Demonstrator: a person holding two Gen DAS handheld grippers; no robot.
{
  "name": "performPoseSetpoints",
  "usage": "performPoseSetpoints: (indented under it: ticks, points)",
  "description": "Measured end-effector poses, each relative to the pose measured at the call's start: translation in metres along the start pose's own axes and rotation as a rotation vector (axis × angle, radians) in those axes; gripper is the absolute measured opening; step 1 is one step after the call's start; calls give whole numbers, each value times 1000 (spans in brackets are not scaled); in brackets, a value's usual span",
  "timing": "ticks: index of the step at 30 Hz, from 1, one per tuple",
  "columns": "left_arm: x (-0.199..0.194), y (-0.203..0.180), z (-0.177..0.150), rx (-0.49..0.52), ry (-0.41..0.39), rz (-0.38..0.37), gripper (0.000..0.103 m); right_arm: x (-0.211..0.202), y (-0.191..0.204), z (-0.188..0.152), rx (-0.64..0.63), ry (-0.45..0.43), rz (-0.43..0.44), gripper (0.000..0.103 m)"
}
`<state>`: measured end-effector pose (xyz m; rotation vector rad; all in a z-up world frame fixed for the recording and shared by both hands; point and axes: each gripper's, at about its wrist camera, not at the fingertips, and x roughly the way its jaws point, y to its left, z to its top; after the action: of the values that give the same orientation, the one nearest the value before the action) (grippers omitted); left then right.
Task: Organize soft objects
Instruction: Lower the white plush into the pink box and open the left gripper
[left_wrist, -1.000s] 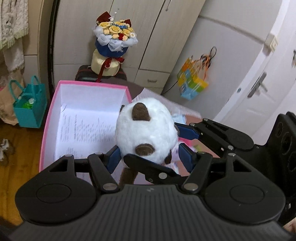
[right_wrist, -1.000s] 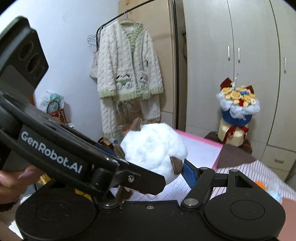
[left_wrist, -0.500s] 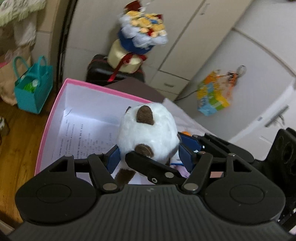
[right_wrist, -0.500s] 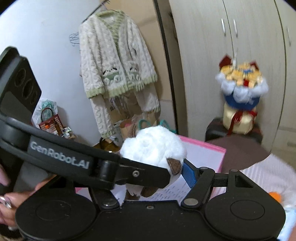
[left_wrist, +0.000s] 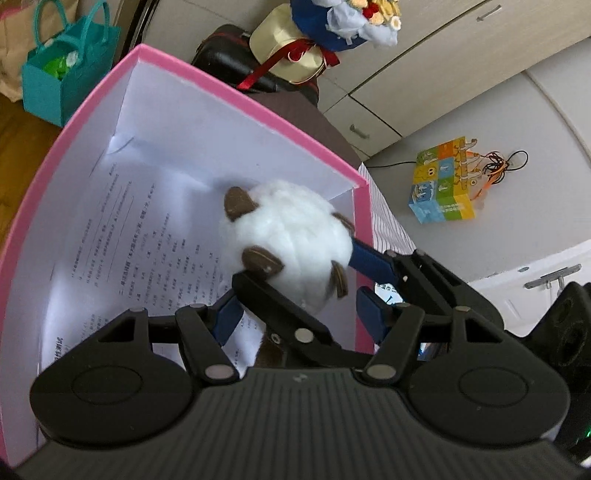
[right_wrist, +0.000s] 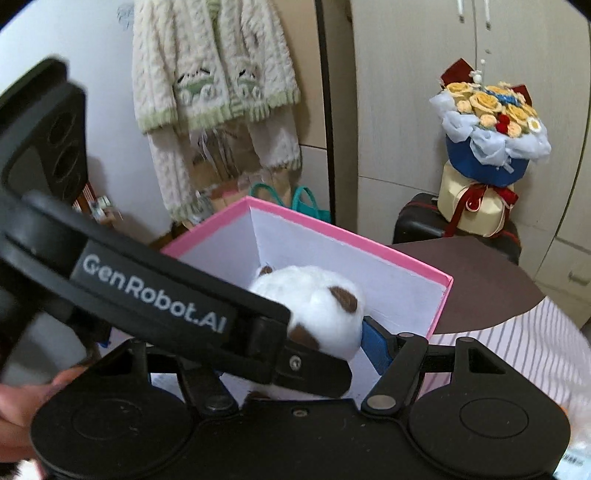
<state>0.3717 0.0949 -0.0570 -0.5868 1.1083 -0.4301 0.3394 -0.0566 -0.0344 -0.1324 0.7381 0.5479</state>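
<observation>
A white fluffy plush toy (left_wrist: 291, 243) with brown ears and paws is held over the open pink box (left_wrist: 236, 94), near its right wall. Both grippers grip it: my left gripper (left_wrist: 295, 284) has its blue pads against the toy's sides, and my right gripper (right_wrist: 314, 332) does too, with the left gripper's black arm crossing in front. The toy also shows in the right wrist view (right_wrist: 317, 306), low inside the pink box (right_wrist: 354, 240). Printed paper (left_wrist: 129, 236) lines the box floor.
A flower bouquet (left_wrist: 332, 33) stands on a dark suitcase (right_wrist: 413, 221) behind the box. A teal bag (left_wrist: 62, 70) sits on the wooden floor at left. A colourful cube box (left_wrist: 443, 181) lies by the wardrobe. A striped cloth (right_wrist: 517, 350) covers the table at right.
Both grippers have carried the plush toy forward and down, from above the box rim to inside the pink box. The grip on it has not changed.
</observation>
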Motion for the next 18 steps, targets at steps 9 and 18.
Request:
performPoseSetpoints:
  ticks: [9, 18]
  points:
    - [-25, -15, -8, 115, -136, 76, 72, 0, -2, -1, -27, 11, -97, 74]
    - [-77, -45, -46, 339, -229, 198, 75, -74, 4, -25, 45, -68, 70, 74]
